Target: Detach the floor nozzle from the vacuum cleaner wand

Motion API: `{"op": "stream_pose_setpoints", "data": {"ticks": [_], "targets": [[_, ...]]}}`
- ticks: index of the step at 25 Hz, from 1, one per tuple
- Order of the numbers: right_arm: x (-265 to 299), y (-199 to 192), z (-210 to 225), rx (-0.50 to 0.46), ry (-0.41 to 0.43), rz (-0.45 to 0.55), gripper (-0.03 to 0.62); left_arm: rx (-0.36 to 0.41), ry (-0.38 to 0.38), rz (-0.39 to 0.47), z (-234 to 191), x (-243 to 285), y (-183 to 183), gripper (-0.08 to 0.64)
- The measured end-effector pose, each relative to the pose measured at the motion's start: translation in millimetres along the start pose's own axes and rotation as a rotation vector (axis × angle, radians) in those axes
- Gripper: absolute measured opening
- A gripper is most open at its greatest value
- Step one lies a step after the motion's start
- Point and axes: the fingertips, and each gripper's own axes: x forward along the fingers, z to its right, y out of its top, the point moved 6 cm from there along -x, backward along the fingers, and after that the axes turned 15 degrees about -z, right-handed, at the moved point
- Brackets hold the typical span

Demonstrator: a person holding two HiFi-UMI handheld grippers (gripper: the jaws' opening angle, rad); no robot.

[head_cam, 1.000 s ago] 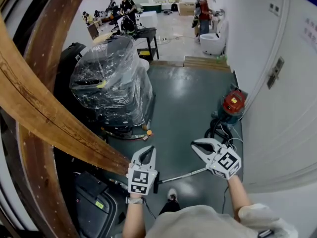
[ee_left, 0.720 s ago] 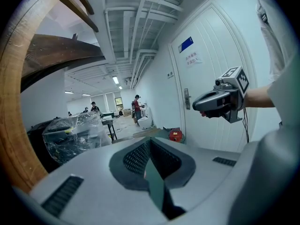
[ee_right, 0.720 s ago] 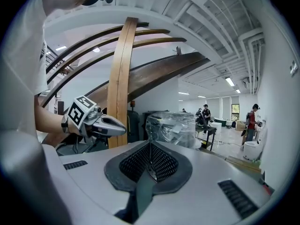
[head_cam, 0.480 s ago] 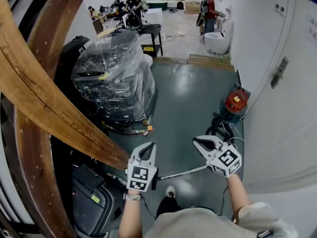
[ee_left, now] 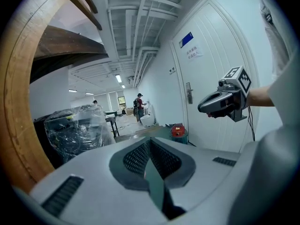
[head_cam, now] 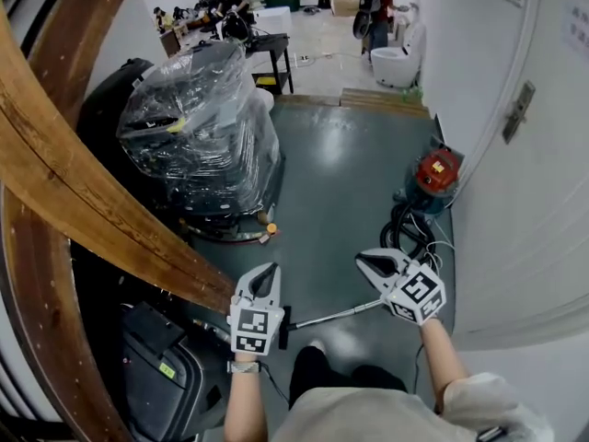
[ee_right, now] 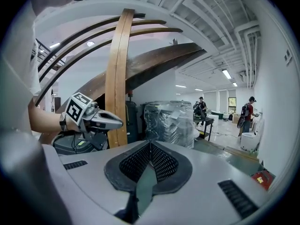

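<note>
Nothing of the detaching looks done yet. The wand [head_cam: 336,316] lies on the green floor [head_cam: 340,191] in the lower middle of the head view. The dark nozzle [head_cam: 283,326] at its left end seems still joined to it, though the joint is too small to make out. The wand's right end runs toward the hose [head_cam: 409,233] and red vacuum [head_cam: 436,178] at the right edge.

Both claws are empty, jaws closed together with nothing between them. The left claw [head_cam: 265,274] hangs above the nozzle end and the right claw [head_cam: 363,260] above the wand's other end. Both are clear of the wand, side by side, and point toward the top of the frame, tipped slightly down.
</note>
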Motion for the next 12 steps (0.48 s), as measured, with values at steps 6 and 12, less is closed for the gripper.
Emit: {"op": "stream_pose_setpoints", "data": {"ticks": [6,12], "targets": [[27.9,-31.2,11.5,0.022,-0.01,-0.015,0.029,-0.022,0.001,-0.025,-7.3,31.3,-33.0,-0.002],[58.8,-59.2,38.6,0.033,-0.035,-0.005,0.029,-0.006,-0.012,-0.035,-16.9,73.4,-54.8,-0.002]]}}
